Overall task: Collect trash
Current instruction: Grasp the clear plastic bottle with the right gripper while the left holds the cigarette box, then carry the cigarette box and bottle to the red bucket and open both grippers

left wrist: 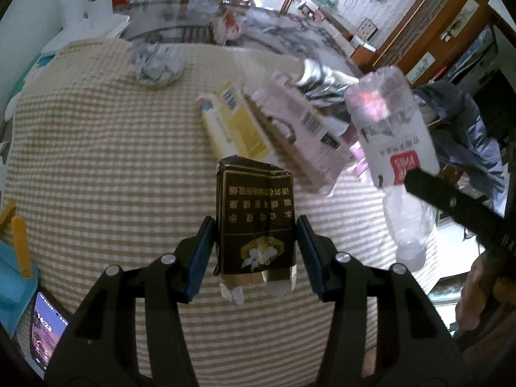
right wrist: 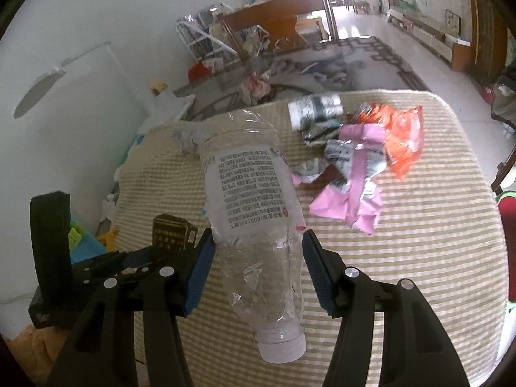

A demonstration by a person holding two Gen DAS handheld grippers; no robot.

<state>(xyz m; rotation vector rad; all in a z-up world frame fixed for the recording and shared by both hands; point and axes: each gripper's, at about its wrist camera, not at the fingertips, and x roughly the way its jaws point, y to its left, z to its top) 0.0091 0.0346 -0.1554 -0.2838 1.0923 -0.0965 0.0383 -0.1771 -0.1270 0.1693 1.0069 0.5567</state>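
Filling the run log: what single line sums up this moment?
left gripper: grips dark cigarette pack | right gripper: grips clear plastic bottle | wrappers: on cloth

The dark cigarette pack (left wrist: 256, 219) carries rows of gold Chinese characters, seen upside down, above a gold emblem with a white flower. The clear plastic bottle (right wrist: 254, 213) bears a white label densely printed with small Chinese text, inverted and too fine to read; a red square with white characters shows on this label in the left wrist view. The phone (left wrist: 45, 338) displays the time 16:22. Barcodes stand on the yellow carton (left wrist: 238, 122) and the pale carton (left wrist: 300, 129); their digits are illegible.
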